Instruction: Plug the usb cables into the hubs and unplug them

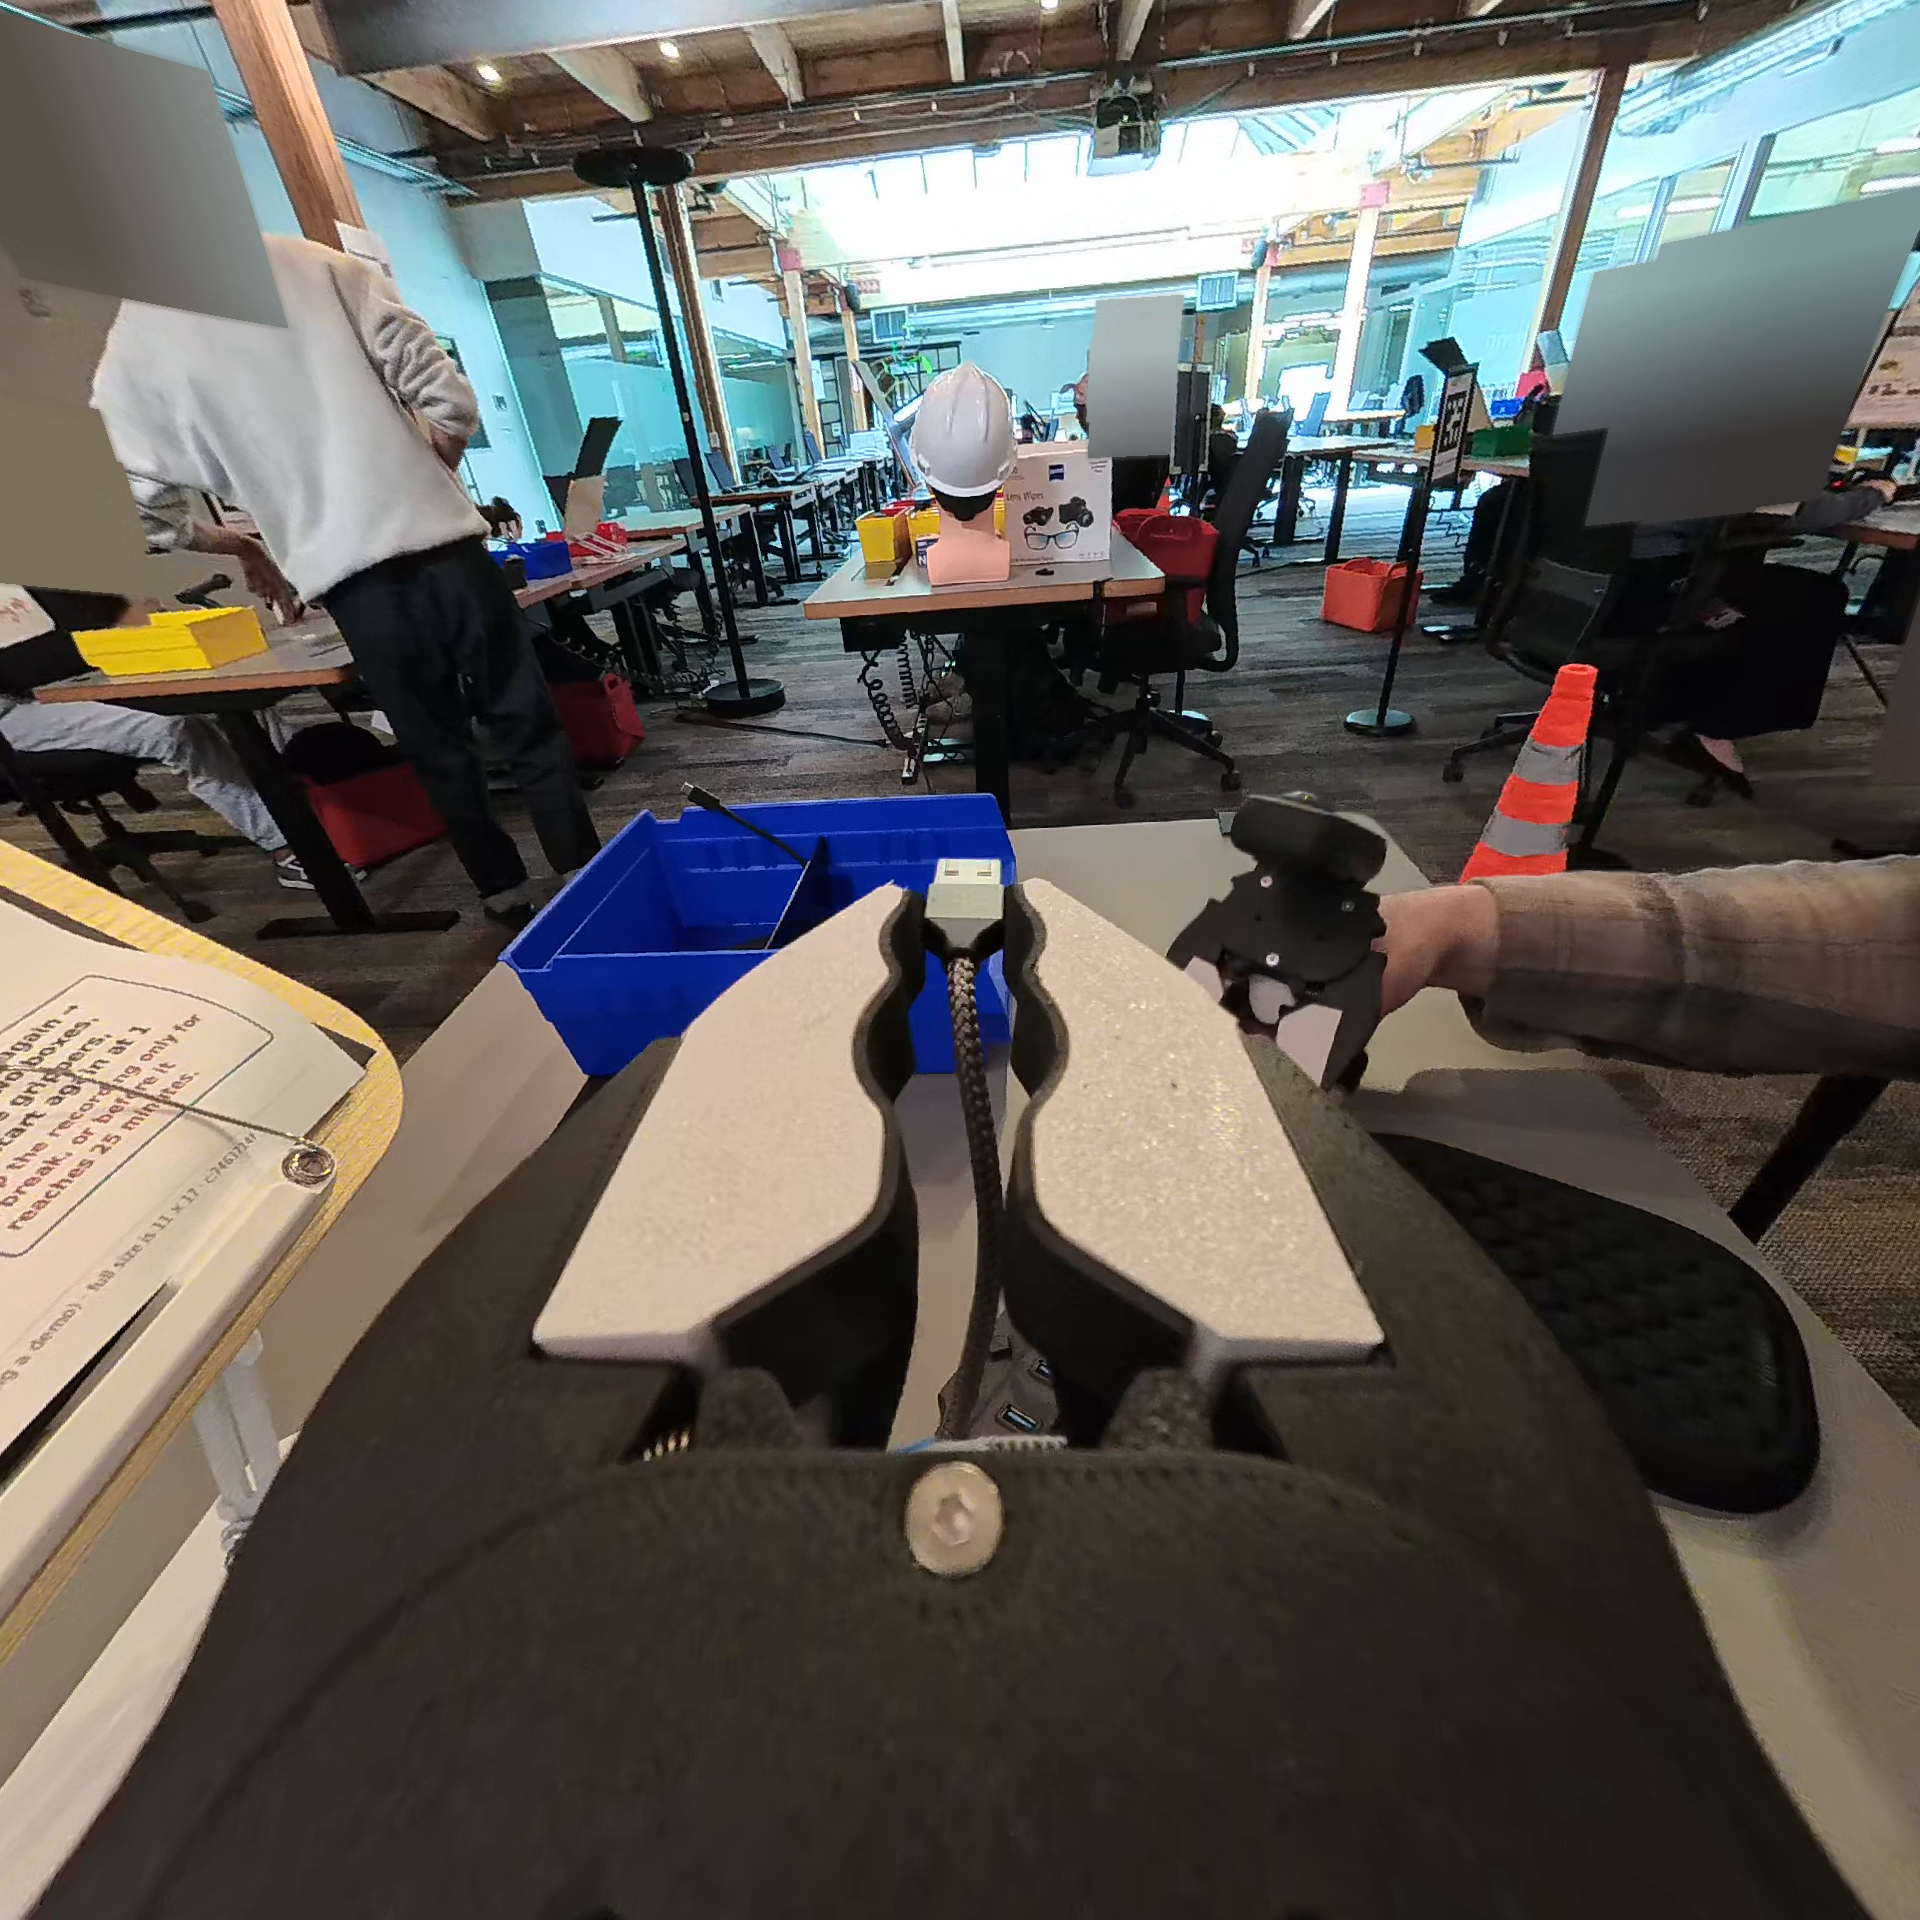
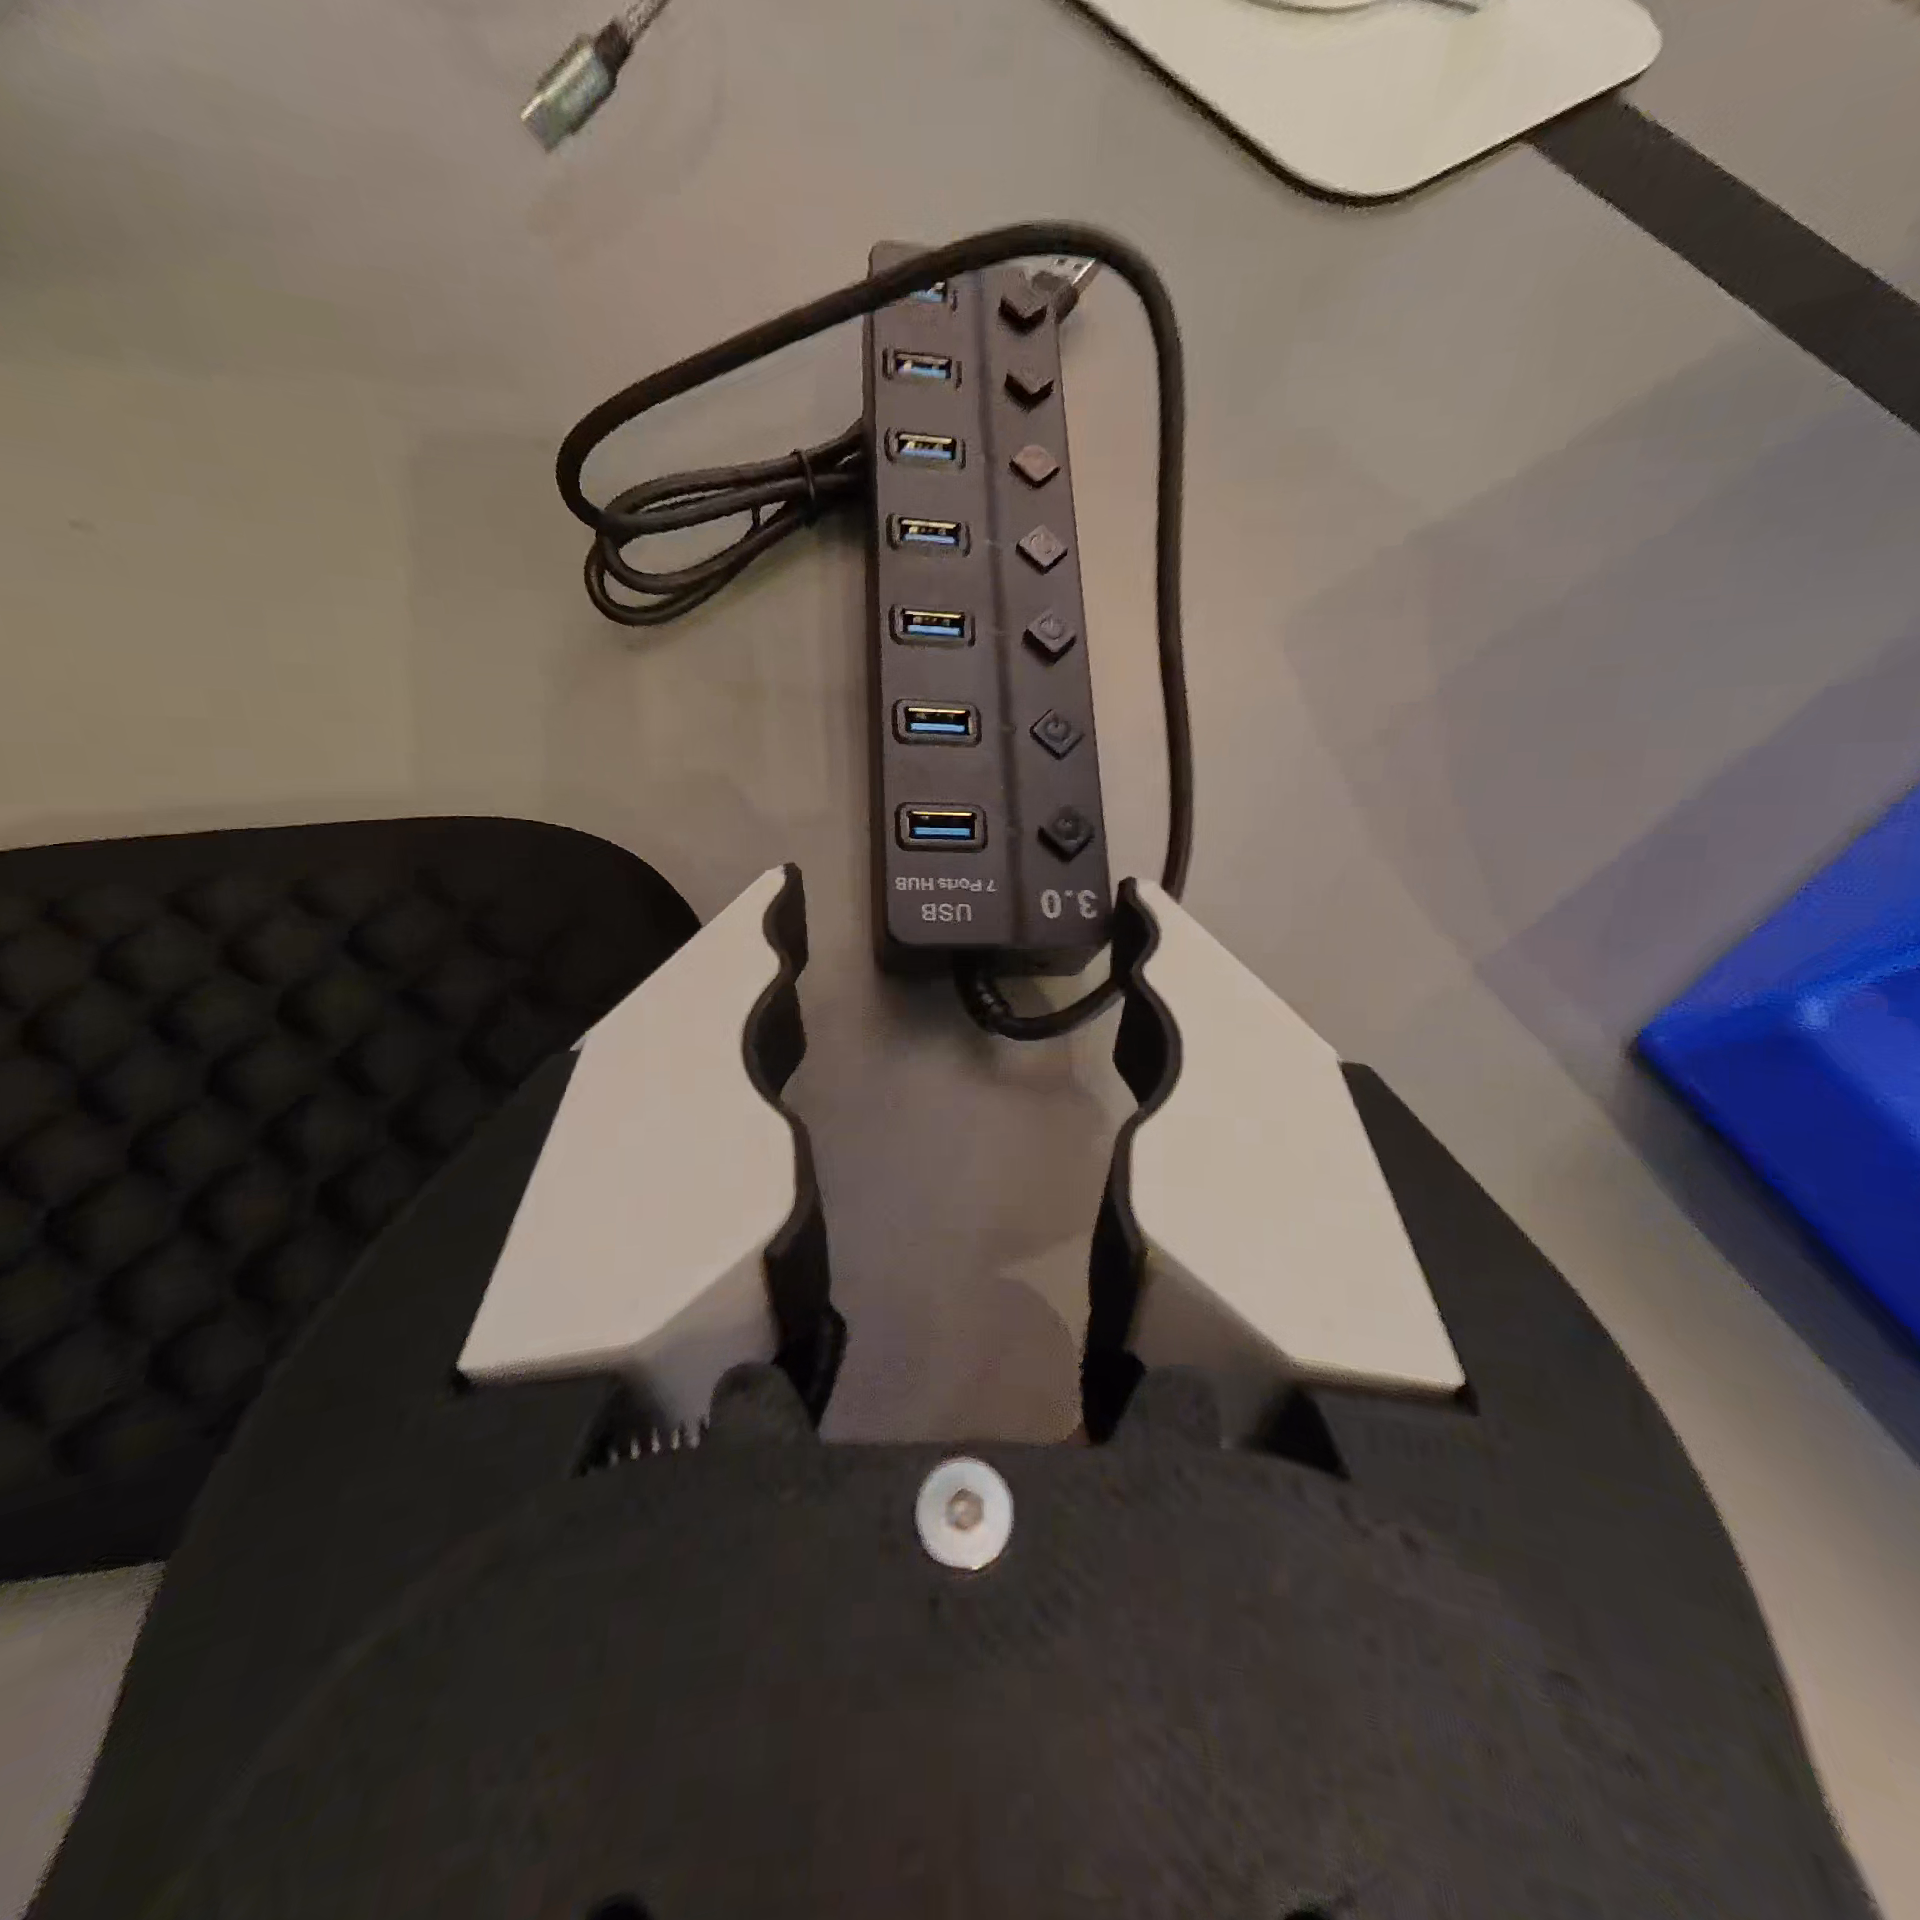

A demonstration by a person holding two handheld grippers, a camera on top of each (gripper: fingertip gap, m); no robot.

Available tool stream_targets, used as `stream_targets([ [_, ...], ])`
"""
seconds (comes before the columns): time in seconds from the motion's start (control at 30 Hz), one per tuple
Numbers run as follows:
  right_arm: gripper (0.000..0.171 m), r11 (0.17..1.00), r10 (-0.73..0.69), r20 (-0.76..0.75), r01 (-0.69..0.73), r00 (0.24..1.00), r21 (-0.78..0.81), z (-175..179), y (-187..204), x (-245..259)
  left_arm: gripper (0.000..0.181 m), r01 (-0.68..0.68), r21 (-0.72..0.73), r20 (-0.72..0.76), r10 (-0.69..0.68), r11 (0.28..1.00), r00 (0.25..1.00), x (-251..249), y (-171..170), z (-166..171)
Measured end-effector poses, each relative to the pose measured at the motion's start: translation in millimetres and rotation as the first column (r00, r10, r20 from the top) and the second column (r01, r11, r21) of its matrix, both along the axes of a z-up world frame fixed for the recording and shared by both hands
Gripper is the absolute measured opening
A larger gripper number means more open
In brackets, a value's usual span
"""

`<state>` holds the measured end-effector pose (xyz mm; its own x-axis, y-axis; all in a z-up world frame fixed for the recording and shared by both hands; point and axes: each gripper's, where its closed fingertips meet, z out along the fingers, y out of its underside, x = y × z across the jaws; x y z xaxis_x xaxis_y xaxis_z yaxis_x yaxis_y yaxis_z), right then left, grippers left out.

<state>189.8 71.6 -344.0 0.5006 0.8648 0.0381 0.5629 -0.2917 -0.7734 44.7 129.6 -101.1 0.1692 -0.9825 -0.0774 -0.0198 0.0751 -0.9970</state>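
Observation:
In the left wrist view my left gripper (image 1: 964, 914) is shut on a braided USB cable (image 1: 975, 1122). Its silver USB-A plug (image 1: 966, 891) sticks out past the fingertips, held up above the table. My right gripper also shows there, farther off at the right (image 1: 1288, 997), pointing down at the table. In the right wrist view my right gripper (image 2: 961, 899) is open and empty, its fingertips on either side of the near end of a black USB hub (image 2: 987, 623) with several blue ports. The hub lies flat on the grey table (image 2: 312, 520), with its own black cord (image 2: 707, 499) coiled beside it.
A blue bin (image 1: 727, 925) stands on the table ahead, holding a thin black cable; its corner shows in the right wrist view (image 2: 1808, 1049). A black textured pad (image 2: 260, 1091) lies beside the hub. Another silver plug (image 2: 577, 88) lies at the far left. An instruction sheet (image 1: 114, 1122) lies left. The tips of one gripper are about 30 cm away from the tips of the other.

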Motion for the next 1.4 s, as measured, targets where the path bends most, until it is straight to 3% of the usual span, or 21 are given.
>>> stream_targets([
  [0.13, 0.067, 1.0, -0.014, 0.03, 0.014, 0.999, 0.004, -8, 9, -3, 0.014, 0.004, -0.001, -0.005, -0.004, 1.0, 1.0, 1, 0, -2],
  [0.67, 0.051, 0.998, 0.021, 0.033, -0.019, 0.999, -0.066, -23, 29, -4, 0.014, 0.031, 0.005, -0.026, -0.031, 1.0, 0.999, 6, -2, -9],
  [1.0, 0.051, 0.999, 0.034, -0.165, -0.028, 0.986, 0.039, 43, 32, -7, 0.014, 0.036, 0.009, -0.026, -0.035, 0.999, 0.999, 3, -2, -10],
  [1.4, 0.05, 0.978, 0.158, -0.043, -0.151, 0.986, 0.142, 104, 37, -13, 0.014, 0.056, 0.021, -0.056, -0.055, 0.998, 0.997, 9, -8, -13],
])
